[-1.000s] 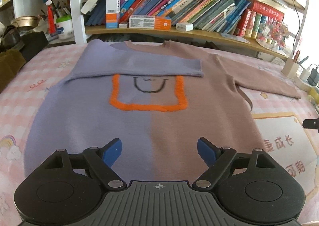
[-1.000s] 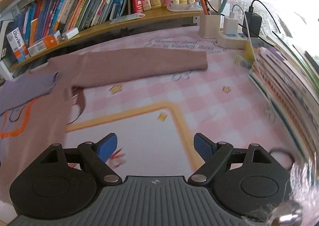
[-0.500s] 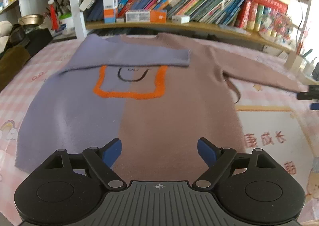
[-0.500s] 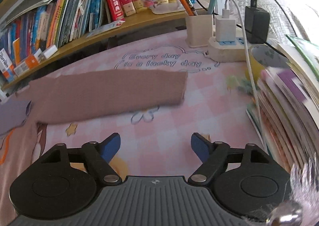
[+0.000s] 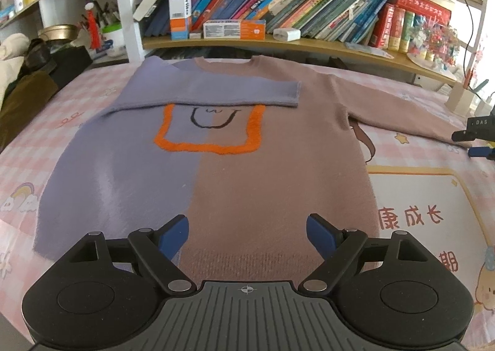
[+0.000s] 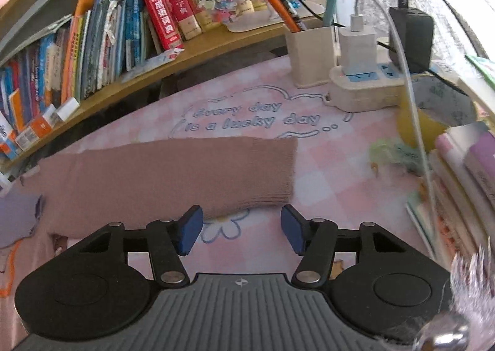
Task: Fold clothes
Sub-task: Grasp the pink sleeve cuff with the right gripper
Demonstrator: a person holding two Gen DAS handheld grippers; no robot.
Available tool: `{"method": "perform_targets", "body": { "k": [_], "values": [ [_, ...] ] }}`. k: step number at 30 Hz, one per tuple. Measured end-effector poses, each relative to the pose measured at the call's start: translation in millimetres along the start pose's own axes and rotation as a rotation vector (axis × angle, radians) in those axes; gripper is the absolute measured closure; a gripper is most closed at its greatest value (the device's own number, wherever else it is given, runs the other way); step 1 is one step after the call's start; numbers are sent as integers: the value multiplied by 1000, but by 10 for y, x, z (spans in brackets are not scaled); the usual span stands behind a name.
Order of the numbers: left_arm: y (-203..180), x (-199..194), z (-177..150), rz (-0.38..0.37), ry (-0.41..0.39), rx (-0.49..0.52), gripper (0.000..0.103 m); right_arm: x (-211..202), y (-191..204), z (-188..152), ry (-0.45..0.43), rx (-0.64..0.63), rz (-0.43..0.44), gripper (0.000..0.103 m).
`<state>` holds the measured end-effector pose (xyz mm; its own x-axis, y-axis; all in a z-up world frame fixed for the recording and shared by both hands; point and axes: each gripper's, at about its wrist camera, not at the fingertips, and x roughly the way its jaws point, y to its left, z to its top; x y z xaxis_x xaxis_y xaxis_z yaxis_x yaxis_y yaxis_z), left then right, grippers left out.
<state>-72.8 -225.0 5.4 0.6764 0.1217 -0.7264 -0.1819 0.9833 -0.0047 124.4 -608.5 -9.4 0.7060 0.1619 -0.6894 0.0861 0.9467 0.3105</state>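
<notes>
A two-tone sweater (image 5: pixel 216 171), lilac on the left and brown on the right with an orange frame on the chest, lies flat on the pink sheet. Its lilac sleeve (image 5: pixel 216 92) is folded across the chest. The brown sleeve (image 6: pixel 173 174) stretches out sideways, its cuff (image 6: pixel 278 174) facing the power strip. My left gripper (image 5: pixel 247 236) hangs open over the sweater's hem with nothing between its fingers. My right gripper (image 6: pixel 241 228) stands open just short of the brown cuff's near edge, and also shows in the left wrist view as the right gripper (image 5: pixel 476 142).
A wooden bookshelf (image 5: pixel 278 41) full of books runs along the back. A pen holder (image 6: pixel 311 54), a power strip (image 6: pixel 365 88) with chargers and cables, a yellow cup (image 6: pixel 433 122) and stacked books (image 6: pixel 464 190) crowd the right. Dark clothing (image 5: pixel 21 91) lies at the left.
My right gripper has moved forward to the brown sleeve's cuff, which now lies just ahead of its fingers, and its jaws have narrowed a little. The left gripper has drawn back toward the hem.
</notes>
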Motion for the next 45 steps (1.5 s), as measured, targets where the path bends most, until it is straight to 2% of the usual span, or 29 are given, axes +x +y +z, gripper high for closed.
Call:
{"method": "perform_targets", "body": {
  "k": [10, 14, 18, 20, 22, 26, 29, 36, 45],
  "values": [
    [56, -21, -63, 40, 26, -34, 17, 193, 48, 79, -30, 60, 110, 52],
    [41, -31, -68, 43, 27, -29, 17, 242, 33, 99, -38, 120, 149, 54],
    [29, -42, -61, 45, 22, -21, 17, 263, -48, 135, -54, 176, 135, 61],
    [36, -47, -57, 48, 19, -23, 17, 248, -109, 141, -61, 204, 121, 67],
    [42, -43, -47, 50, 18, -26, 17, 242, -157, 138, -58, 216, 112, 79],
    [17, -21, -19, 46, 16, -18, 17, 242, -173, 139, -47, 210, 89, 87],
    [0, -17, -1, 40, 10, -5, 17, 253, -171, 142, -34, 203, 87, 97],
    [82, -34, 7, 34, -10, -10, 17, 118, -92, 248, -98, 187, 174, 98],
    [284, 0, -14, -18, -26, -14, 17, -107, 313, 446, -123, 186, 239, 98]
  ]
}}
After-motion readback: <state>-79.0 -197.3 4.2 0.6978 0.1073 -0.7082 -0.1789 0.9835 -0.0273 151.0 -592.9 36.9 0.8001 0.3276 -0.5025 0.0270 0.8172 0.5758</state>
